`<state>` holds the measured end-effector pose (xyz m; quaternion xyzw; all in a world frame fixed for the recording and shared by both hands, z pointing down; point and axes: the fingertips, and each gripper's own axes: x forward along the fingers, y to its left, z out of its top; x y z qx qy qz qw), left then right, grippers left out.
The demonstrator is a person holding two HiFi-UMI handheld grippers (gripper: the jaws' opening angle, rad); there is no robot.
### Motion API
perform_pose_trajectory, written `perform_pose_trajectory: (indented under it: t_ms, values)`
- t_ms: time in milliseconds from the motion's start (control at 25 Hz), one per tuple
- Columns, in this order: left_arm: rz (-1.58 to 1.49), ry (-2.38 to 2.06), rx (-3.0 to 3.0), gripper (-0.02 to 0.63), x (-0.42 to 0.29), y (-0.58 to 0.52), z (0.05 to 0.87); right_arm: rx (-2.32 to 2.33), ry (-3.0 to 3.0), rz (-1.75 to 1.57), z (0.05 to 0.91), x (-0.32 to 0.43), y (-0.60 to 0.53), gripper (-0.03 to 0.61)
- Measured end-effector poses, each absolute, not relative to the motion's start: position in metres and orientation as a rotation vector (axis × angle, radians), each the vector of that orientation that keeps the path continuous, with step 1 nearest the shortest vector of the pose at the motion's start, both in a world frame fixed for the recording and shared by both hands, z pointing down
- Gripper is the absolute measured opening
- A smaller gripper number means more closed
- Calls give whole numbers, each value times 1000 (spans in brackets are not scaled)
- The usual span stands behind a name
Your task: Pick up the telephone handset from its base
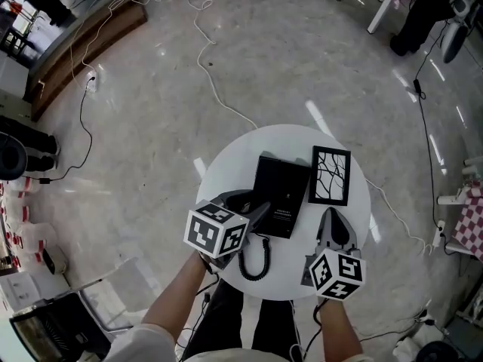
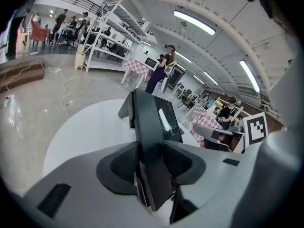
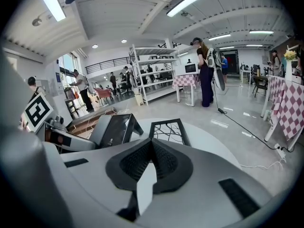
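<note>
The black telephone handset (image 2: 148,137) runs lengthwise between the jaws of my left gripper (image 2: 150,161), and both pads press on its sides. In the head view the left gripper (image 1: 253,213) sits at the left edge of the black telephone base (image 1: 281,194), over the handset (image 1: 238,199). A coiled black cord (image 1: 255,259) loops toward the table's near edge. My right gripper (image 1: 332,226) hovers to the right of the base with its jaws shut and nothing between them. From the right gripper (image 3: 151,158) the base (image 3: 107,129) shows ahead to the left.
A black-framed picture of branches (image 1: 330,175) lies on the round white table (image 1: 226,164) right of the base, just ahead of the right gripper. White cables trail over the grey floor beyond the table. People and shelves stand far off.
</note>
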<state>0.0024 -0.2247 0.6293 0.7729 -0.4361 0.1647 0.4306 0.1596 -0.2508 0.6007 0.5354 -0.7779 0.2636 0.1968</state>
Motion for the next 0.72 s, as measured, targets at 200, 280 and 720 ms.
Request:
perform_pose_trajectory:
  t_ms: [200, 280, 720]
  values:
    - [434, -1227, 1866, 112, -2, -218, 620, 1500, -2177, 735, 601, 158, -249, 21]
    - [431, -1248, 1856, 106, -2, -217, 620, 1504, -2178, 739, 601, 158, -249, 21]
    - [273, -1062, 1880, 103, 1, -219, 606, 1486, -2177, 769, 606, 152, -242, 21]
